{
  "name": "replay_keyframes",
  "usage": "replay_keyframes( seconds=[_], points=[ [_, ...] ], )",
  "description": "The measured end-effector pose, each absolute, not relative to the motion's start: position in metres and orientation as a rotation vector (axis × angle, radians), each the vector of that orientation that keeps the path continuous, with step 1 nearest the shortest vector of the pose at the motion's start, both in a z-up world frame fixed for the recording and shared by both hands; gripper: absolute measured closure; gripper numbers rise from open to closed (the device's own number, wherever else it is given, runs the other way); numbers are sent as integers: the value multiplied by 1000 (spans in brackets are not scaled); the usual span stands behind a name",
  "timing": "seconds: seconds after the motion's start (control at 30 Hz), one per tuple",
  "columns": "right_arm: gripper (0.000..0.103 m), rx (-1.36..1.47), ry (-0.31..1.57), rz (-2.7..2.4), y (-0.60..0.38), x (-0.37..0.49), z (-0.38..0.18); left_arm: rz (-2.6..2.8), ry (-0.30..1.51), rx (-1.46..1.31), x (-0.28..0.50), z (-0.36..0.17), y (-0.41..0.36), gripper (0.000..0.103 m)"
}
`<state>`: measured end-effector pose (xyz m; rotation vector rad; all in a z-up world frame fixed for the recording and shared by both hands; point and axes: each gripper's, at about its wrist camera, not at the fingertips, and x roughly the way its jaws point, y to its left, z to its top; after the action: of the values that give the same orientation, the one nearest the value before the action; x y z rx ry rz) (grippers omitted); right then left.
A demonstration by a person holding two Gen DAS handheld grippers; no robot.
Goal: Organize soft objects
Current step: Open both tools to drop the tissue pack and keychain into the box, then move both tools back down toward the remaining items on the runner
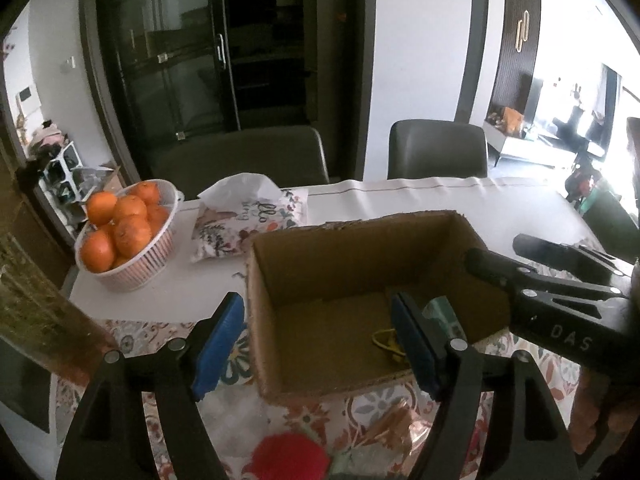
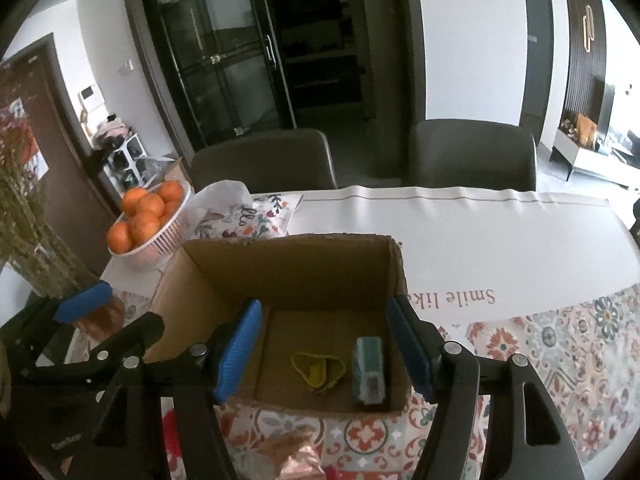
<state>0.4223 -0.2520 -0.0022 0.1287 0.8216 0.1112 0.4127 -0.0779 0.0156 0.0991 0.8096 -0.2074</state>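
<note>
An open cardboard box (image 1: 360,256) (image 2: 288,276) stands on the patterned tablecloth. Inside lie a yellow band (image 2: 318,368) (image 1: 386,342) and a teal packet (image 2: 368,368) (image 1: 440,312). My left gripper (image 1: 320,344) is open and empty, its fingers straddling the box's near left corner. My right gripper (image 2: 326,354) is open and empty, just above the box's near side. It shows at the right in the left wrist view (image 1: 560,280). A red fluffy object (image 1: 288,456) and a copper shiny piece (image 1: 396,428) (image 2: 296,456) lie on the cloth before the box.
A white basket of oranges (image 1: 128,232) (image 2: 148,220) and a floral tissue pack (image 1: 248,220) (image 2: 248,212) sit behind the box to the left. Two dark chairs (image 1: 438,148) (image 2: 472,156) stand at the table's far edge. Dried grass (image 2: 28,220) stands at the left.
</note>
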Motion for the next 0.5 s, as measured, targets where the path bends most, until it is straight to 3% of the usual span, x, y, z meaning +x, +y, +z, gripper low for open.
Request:
replay_keyframes(
  seconds=[0.5],
  points=[
    [36, 61, 795, 108, -225, 375, 21, -159, 846, 93, 363, 22, -50, 27]
  ],
)
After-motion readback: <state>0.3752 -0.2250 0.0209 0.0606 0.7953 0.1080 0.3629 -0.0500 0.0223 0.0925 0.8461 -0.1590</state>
